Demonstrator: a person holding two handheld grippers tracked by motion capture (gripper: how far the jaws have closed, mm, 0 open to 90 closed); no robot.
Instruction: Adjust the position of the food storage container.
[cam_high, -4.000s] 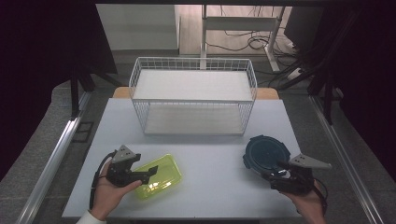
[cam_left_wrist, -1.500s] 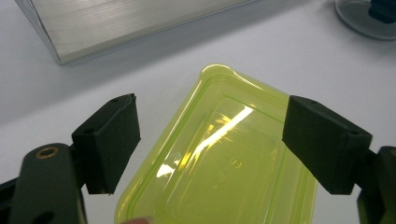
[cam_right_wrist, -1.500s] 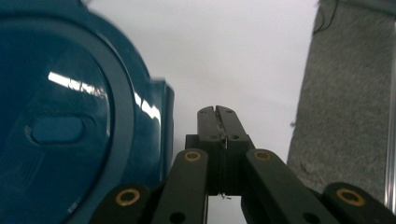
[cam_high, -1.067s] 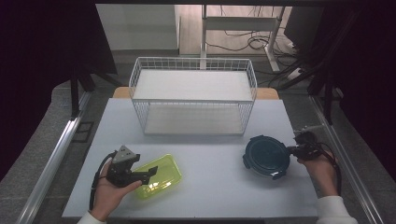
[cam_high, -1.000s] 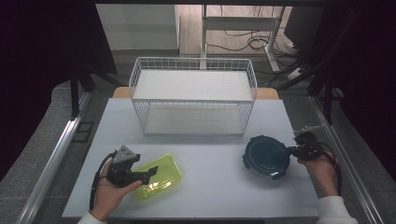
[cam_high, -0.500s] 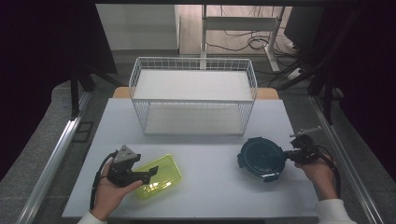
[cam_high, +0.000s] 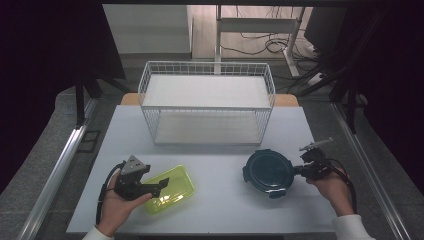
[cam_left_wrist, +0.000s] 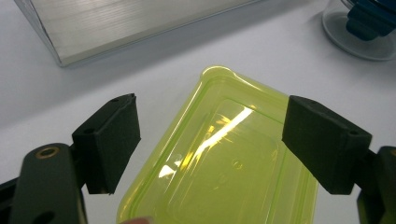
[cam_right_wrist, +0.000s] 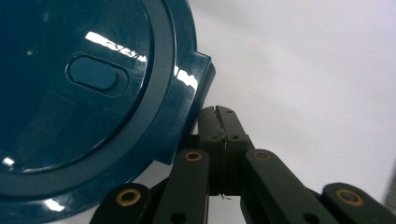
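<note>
Both tongs sit low on the white table (cam_high: 220, 165) in the high view, each in 1 of the person's hands. At about 8 o'clock from the table's middle, the left gripper (cam_high: 159, 184) points toward 3 o'clock with its 2 jaws spread apart, released, over the near end of a yellow-green container (cam_high: 172, 189). In the left gripper view that gripper (cam_left_wrist: 210, 140) has its black pads standing on either side of the clear yellow-green tub, above its rim and not pressing on it; whether they touch it cannot be told. At about 4 o'clock from the table's middle, the right gripper (cam_high: 299, 171) points toward 9 o'clock at the dark blue round container (cam_high: 268, 171). In the right gripper view the right gripper (cam_right_wrist: 219, 116) has its 2 jaws clenched flat together with nothing between them, their tips right against the side tab of the blue lid (cam_right_wrist: 84, 93); actual contact is hard to confirm. Farther back, at 12 o'clock, stands a white wire basket (cam_high: 207, 102), well apart from both containers. The 2 containers lie apart from each other, with bare table between.
</note>
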